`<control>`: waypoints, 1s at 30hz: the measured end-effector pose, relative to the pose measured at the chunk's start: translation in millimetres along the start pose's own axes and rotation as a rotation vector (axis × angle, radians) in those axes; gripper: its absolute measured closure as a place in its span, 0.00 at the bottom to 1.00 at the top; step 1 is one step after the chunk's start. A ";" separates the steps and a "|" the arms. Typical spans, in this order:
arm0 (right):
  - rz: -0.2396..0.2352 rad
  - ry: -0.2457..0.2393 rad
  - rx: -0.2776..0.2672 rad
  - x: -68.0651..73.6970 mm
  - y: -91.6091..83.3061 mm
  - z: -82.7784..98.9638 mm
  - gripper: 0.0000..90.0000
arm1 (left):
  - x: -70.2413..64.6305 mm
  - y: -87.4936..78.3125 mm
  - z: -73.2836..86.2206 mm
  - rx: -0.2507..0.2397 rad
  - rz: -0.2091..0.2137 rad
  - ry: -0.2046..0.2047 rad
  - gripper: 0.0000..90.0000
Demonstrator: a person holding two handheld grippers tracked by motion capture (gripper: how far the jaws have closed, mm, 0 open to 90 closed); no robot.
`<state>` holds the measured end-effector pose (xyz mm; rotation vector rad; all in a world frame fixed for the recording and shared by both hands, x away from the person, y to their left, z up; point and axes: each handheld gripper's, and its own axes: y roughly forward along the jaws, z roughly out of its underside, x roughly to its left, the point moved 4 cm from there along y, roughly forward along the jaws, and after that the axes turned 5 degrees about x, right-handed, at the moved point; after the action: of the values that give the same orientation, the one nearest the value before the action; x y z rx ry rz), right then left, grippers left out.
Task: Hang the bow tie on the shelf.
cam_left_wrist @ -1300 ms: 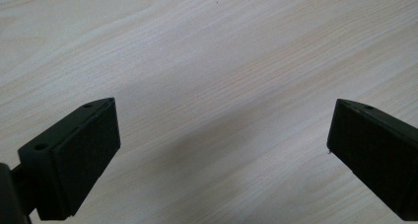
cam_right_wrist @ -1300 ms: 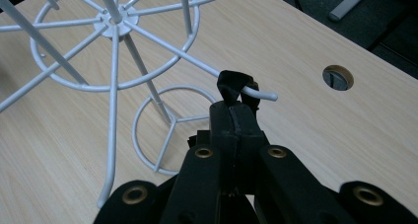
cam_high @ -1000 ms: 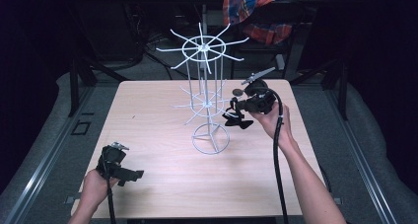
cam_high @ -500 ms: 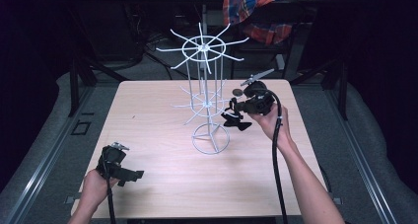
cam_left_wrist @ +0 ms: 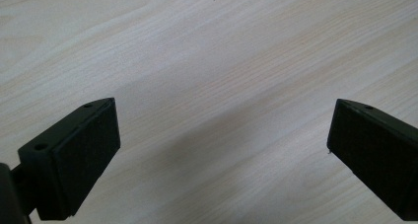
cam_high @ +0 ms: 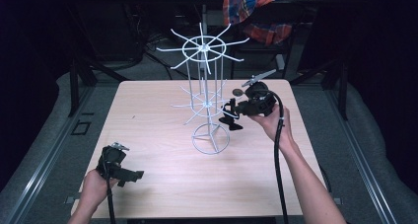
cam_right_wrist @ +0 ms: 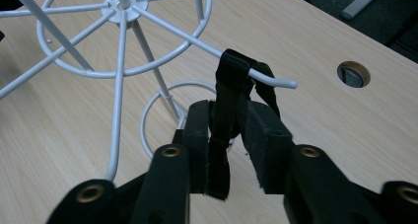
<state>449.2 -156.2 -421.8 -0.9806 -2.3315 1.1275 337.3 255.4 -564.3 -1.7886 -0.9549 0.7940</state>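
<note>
Wooden table (cam_high: pixel 162 184) mid-frame — our right gripper (cam_right_wrist: pixel 226 135) clamps black strap (cam_right_wrist: pixel 227 100) over rack (cam_high: pixel 207 105) hook; ease off slowly. Left gripper (cam_left_wrist: pixel 222 150) gapes, empty.

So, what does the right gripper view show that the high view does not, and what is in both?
Right gripper view alone: a black strap looped over a rack hook, with the right gripper shut on it, and a round hole in the table. High view alone: the left gripper near the table's front edge, both forearms, and the rack's top wheel. Both: the white wire rack, its ring base and the wooden table.
</note>
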 end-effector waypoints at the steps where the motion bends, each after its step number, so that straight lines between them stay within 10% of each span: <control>1: -0.002 -0.006 0.008 0.1 -2.9 2.2 0.68 | -0.1 -0.1 0.1 0.000 0.000 0.000 0.00; 20: 0.018 -0.031 0.009 5.6 -44.1 39.4 0.23 | -1.3 0.0 -0.4 -0.004 -0.001 0.000 0.00; 30: 0.046 -0.051 0.070 7.9 -57.6 82.0 0.15 | -2.0 0.1 -0.8 -0.004 -0.005 0.002 0.00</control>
<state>371.2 -219.4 -426.2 -0.9962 -2.3031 1.2569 337.0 253.3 -563.9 -1.7893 -0.9599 0.7878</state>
